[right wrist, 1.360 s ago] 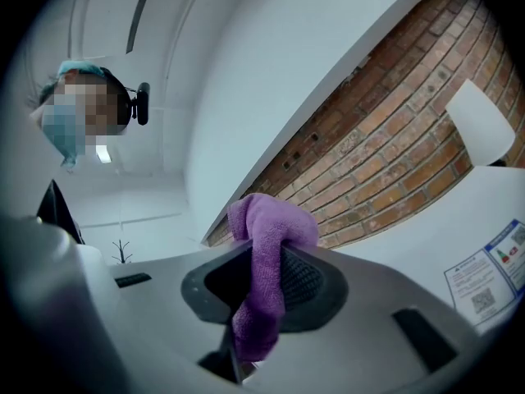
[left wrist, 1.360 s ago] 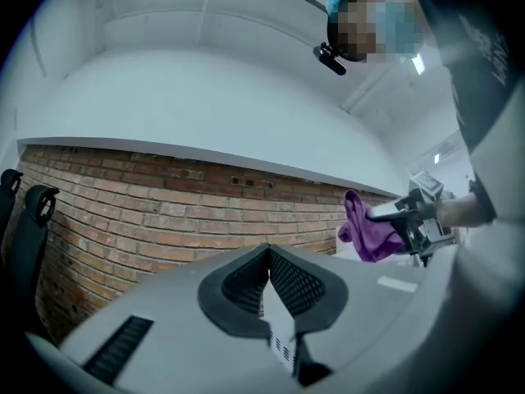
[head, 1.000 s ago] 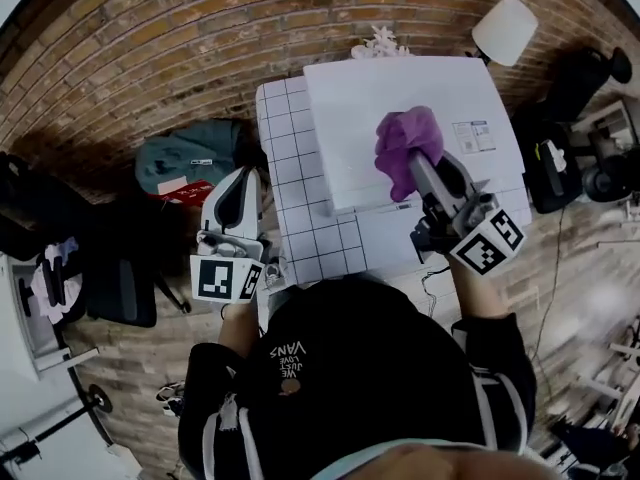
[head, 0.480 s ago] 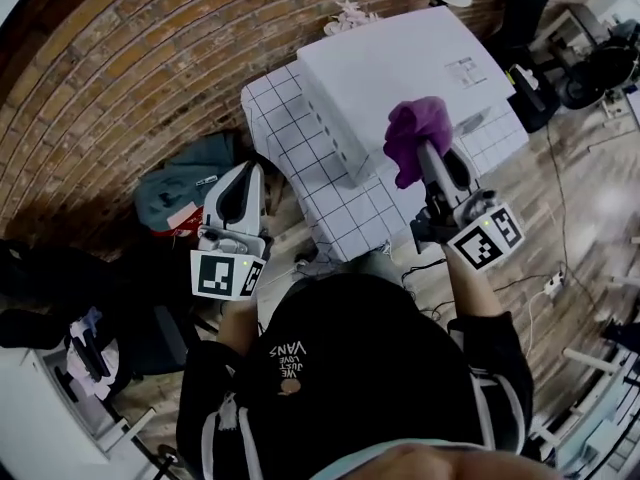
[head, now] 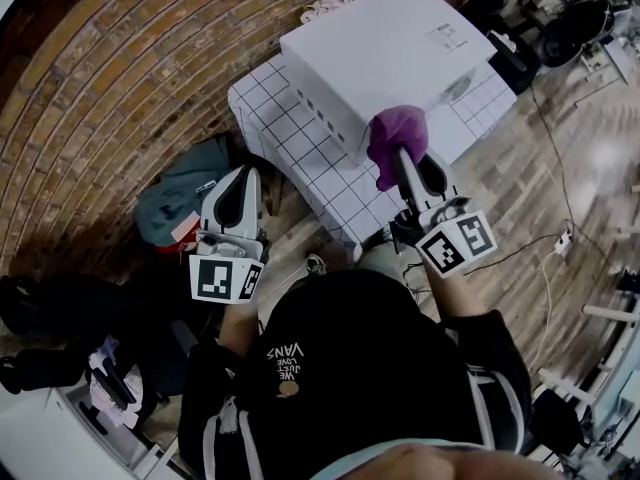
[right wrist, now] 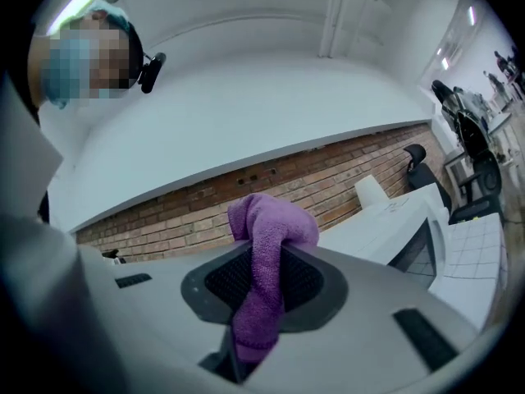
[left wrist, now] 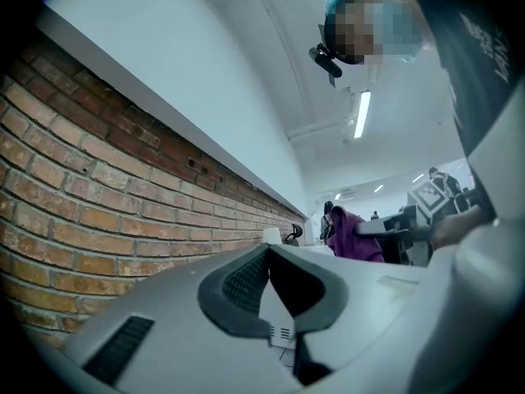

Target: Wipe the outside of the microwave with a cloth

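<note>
Brick wall [right wrist: 328,179] behind, right tongs [right wrist: 264,261] pinch purple cloth [right wrist: 275,224].

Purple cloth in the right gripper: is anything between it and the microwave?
Nothing visible. The purple cloth, clamped in the right gripper, is right by the white microwave's near side, with only open air between them.

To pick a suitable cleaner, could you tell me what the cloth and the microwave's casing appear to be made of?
Cloth: soft, fuzzy purple textile, probably microfibre or terry; its nap shows and it droops limply.
Microwave: smooth white casing, likely painted metal, possibly plastic; flat panels, a faint sheen, and vent slots along one side.
</note>
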### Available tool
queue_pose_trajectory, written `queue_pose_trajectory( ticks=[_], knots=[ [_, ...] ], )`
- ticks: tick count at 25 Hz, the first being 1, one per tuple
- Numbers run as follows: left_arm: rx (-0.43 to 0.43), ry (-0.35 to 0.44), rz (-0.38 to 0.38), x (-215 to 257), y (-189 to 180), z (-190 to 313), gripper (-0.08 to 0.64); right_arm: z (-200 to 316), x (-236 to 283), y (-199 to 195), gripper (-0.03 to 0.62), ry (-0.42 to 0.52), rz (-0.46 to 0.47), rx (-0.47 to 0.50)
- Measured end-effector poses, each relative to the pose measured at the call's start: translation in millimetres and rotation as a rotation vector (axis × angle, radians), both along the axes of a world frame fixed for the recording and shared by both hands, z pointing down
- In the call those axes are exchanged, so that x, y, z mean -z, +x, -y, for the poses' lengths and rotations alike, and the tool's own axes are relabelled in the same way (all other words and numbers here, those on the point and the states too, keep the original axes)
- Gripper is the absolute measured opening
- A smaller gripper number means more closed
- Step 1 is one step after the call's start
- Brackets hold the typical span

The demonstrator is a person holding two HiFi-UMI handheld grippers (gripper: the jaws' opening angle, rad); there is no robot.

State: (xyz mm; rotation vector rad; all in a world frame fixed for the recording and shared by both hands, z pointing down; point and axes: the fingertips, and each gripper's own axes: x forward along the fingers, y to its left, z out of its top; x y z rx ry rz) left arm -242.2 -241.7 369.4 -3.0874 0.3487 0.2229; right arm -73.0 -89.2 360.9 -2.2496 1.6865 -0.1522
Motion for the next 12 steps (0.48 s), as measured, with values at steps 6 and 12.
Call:
queue_pose_trajectory(
  ticks=[6, 12],
  knots=[
    [-0.012, -0.009, 0.009, -8, -13, 6, 0.009, 0, -36, -20, 0.061, -0.081, -0.060, -0.105],
    [-0.025, -0.023, 0.015, -15, -23, 13, 0.011, 2, -73, -29, 0.061, -0.165, -0.075, -0.189]
  ],
)
